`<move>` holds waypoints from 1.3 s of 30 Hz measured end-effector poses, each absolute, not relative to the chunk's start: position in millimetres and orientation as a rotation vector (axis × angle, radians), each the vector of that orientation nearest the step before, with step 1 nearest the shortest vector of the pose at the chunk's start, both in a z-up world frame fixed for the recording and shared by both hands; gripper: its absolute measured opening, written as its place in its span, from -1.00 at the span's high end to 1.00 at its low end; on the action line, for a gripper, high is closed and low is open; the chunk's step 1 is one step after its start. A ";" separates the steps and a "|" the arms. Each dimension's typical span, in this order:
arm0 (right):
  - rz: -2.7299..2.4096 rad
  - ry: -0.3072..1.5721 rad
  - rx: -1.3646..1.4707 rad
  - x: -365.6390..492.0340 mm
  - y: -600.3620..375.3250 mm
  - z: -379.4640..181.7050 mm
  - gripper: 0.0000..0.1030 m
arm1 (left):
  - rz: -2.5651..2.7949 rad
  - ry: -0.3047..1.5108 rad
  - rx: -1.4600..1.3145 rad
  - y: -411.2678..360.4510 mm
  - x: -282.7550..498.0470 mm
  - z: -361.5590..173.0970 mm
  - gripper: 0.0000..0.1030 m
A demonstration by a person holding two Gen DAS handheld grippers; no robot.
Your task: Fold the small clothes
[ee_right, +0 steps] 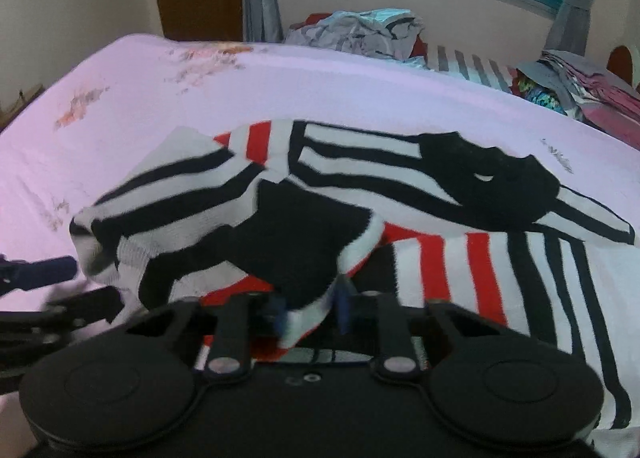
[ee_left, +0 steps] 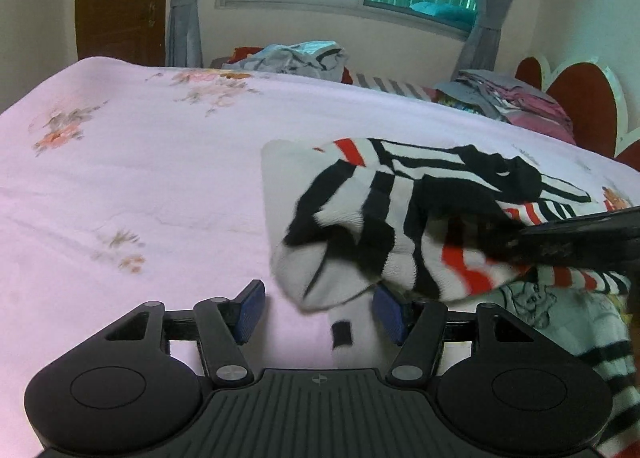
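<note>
Gripping a fold of the black, white and red striped knit garment (ee_right: 360,194), the right gripper (ee_right: 312,314) jaws pinch it above the pink floral bedsheet (ee_left: 140,162); the left gripper (ee_left: 320,312) jaws stand apart, the garment's edge hanging between them.

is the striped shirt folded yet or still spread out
Partly folded. One part of the striped shirt is lifted, doubled over itself, pinched in the right gripper; the rest lies flat on the bed.
</note>
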State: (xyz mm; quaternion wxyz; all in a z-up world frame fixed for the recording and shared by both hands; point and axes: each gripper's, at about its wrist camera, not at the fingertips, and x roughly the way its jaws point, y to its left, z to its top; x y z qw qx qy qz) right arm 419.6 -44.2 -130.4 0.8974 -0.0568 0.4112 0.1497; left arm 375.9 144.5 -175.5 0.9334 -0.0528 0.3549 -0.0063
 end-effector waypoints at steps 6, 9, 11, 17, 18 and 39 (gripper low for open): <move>0.207 0.757 -0.033 418.7 -98.4 -98.2 0.87 | -0.026 0.729 -0.060 131.7 386.3 -178.4 -0.18; 0.137 0.777 -0.008 421.8 -129.9 -101.3 0.87 | -0.013 0.732 -0.039 128.3 389.0 -181.7 -0.18; 0.111 0.825 0.041 424.7 -150.2 -113.9 0.87 | -0.007 0.737 -0.047 128.2 387.8 -183.8 -0.18; 0.064 0.860 0.164 420.1 -186.0 -128.9 0.44 | -0.039 0.710 -0.010 119.2 382.4 -182.7 0.53; 0.062 0.856 0.176 418.7 -189.1 -128.7 0.26 | -0.036 0.705 -0.018 117.9 381.2 -181.6 0.53; -0.027 0.854 0.215 414.6 -229.9 -139.7 0.77 | -0.009 0.750 -0.049 120.1 392.1 -185.8 0.56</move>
